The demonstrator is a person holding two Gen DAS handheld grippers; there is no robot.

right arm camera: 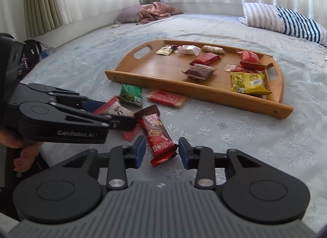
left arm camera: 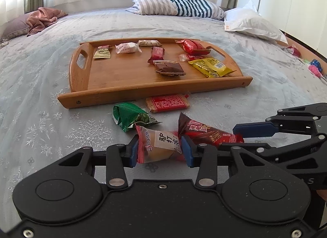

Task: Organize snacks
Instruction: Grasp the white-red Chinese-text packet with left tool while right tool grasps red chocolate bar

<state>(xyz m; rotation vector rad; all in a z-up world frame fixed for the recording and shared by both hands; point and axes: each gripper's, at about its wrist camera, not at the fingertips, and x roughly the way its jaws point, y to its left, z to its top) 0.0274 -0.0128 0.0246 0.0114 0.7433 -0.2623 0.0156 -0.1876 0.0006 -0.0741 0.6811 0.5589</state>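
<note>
My left gripper (left arm camera: 160, 152) is shut on a pastry in a clear and red wrapper (left arm camera: 161, 146), its blue pads pressing both sides, low over the bedspread. Just right of it lies a dark red snack bar (left arm camera: 206, 133) with my right gripper (left arm camera: 239, 137) at its near end. In the right wrist view my right gripper (right arm camera: 162, 153) stands open, the bar's (right arm camera: 157, 135) end between the pads without being pressed. The left gripper (right arm camera: 116, 113) reaches in from the left. A green packet (left arm camera: 130, 118) and a flat red cracker pack (left arm camera: 167, 103) lie before the wooden tray (left arm camera: 143, 92).
The tray (right arm camera: 204, 92) holds several snacks, among them a yellow packet (right arm camera: 247, 82) and a brown chocolate cake (right arm camera: 199, 72). A striped pillow (left arm camera: 173, 3) and a white pillow (left arm camera: 251, 23) lie at the far side. A person's hand (right arm camera: 22, 152) holds the left gripper's handle.
</note>
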